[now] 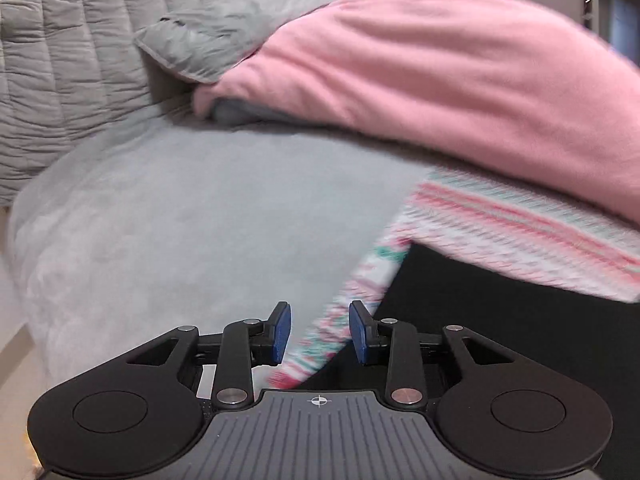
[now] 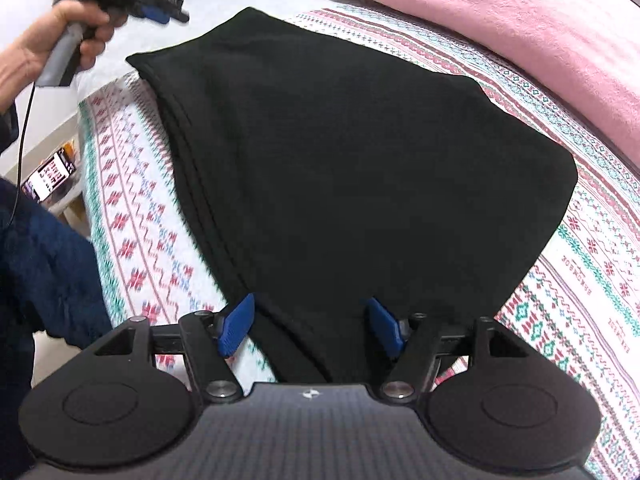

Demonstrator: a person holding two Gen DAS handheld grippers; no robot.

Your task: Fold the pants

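Note:
The black pants (image 2: 340,160) lie folded into a broad stack on the patterned blanket (image 2: 132,200); layered edges show along their left side. My right gripper (image 2: 312,328) hangs over the near end of the pants, open, with the blue pads apart and black cloth lying beneath the gap. In the left wrist view a corner of the pants (image 1: 500,320) shows at lower right. My left gripper (image 1: 320,332) is open above the blanket's edge, with nothing between its fingers. A hand holds that left gripper (image 2: 160,10) off the far left corner of the pants.
A pink blanket (image 1: 440,60) is heaped along the far side of the bed. A grey pillow (image 1: 208,40) leans on a quilted grey headboard (image 1: 60,60) over a grey sheet (image 1: 200,220). A lit screen (image 2: 50,176) sits beside the bed at left, near dark blue clothing (image 2: 48,260).

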